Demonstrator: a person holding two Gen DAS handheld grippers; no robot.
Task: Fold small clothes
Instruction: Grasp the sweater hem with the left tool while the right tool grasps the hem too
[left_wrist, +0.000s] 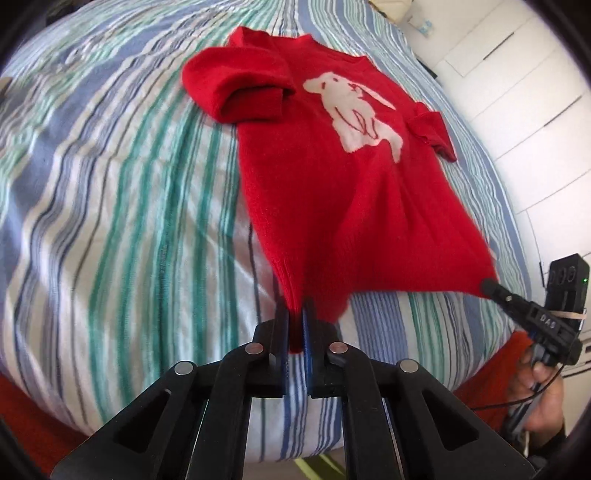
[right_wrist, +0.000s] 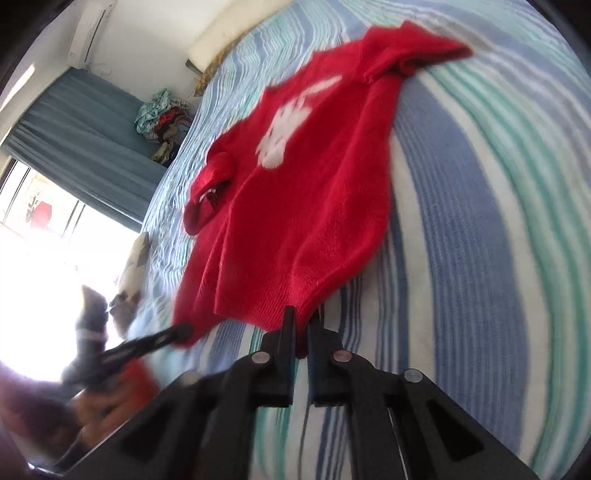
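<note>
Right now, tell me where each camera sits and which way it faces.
Left wrist: sits on the left gripper, looks down along its fingers over the red sweater on the striped bed; the right gripper and the hand holding it show at right.
Right wrist: sits on the right gripper, looks up the sweater toward the window; the left gripper shows at left, blurred.
Shared: the sweater, its white dog, the bed, both grippers shut on hem corners.

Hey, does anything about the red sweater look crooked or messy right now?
Yes. The red sweater isn't flat: one sleeve is bunched and folded back beside the chest, and the hem puckers where the left tool and right tool pinch its corners.
</note>
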